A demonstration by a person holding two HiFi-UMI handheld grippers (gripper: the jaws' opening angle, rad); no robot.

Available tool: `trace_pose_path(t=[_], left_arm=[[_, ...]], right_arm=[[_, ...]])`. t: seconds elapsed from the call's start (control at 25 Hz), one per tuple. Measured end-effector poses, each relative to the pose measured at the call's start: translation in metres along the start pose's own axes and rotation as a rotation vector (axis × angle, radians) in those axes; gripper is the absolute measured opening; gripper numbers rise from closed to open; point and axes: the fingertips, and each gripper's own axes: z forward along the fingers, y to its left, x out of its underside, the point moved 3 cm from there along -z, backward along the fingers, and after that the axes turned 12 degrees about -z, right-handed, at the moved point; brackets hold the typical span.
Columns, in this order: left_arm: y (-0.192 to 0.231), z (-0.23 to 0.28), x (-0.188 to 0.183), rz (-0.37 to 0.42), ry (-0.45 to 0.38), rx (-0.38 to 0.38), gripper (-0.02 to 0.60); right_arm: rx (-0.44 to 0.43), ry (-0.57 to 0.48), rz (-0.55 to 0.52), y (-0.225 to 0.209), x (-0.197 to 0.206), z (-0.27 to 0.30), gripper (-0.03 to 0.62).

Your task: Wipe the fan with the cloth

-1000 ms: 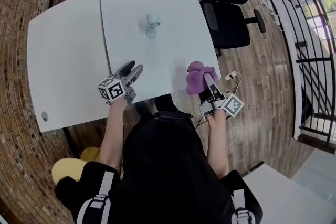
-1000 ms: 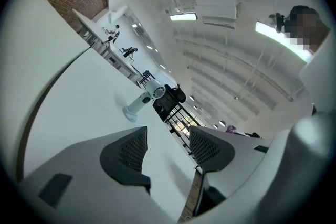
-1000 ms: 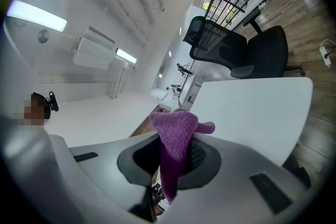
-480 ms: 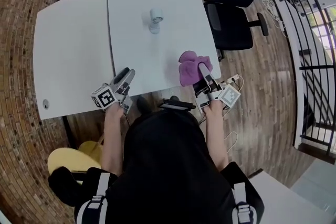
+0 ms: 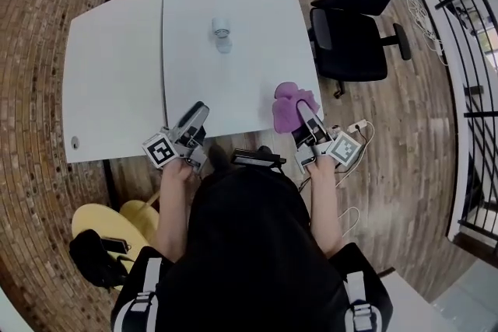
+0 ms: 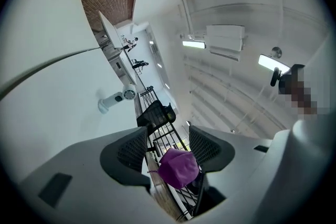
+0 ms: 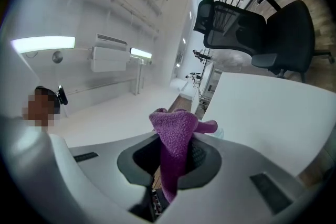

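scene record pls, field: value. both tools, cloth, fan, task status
left tool: open, empty, over the table's near edge
right tool: shut on purple cloth
fan: white, on table, apart from both tools
task status: wiping not yet begun
nearby: black office chair beside the table

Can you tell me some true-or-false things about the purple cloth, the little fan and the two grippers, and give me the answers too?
1. The right gripper is holding the purple cloth. True.
2. The left gripper is pinching the fan. False: its jaws stand apart with nothing between them.
3. The cloth is touching the fan. False: the fan sits apart from it, farther up the white table.
4. A black chair stands beside the table. True.
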Motion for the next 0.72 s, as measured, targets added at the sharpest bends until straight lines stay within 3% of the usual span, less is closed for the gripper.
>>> trace_pose_path(t=[0.24, 0.48, 0.72], left_arm=[[-0.018, 0.012, 0.036, -0.005, -0.004, -0.042, 0.267], [-0.017, 0.008, 0.066, -0.11, -0.052, -0.074, 0.267], [-0.018, 0.012, 0.064, -0.144, -0.077, -0.059, 0.267]], right_arm=[[-0.031, 0.055, 0.005, -0.021, 0.002, -0.026, 0.041], [-0.06, 0.138, 0.038, -0.034, 0.021, -0.039, 0.041], [-0.053, 0.154, 0.024, -0.038, 0.019, -0.046, 0.041]])
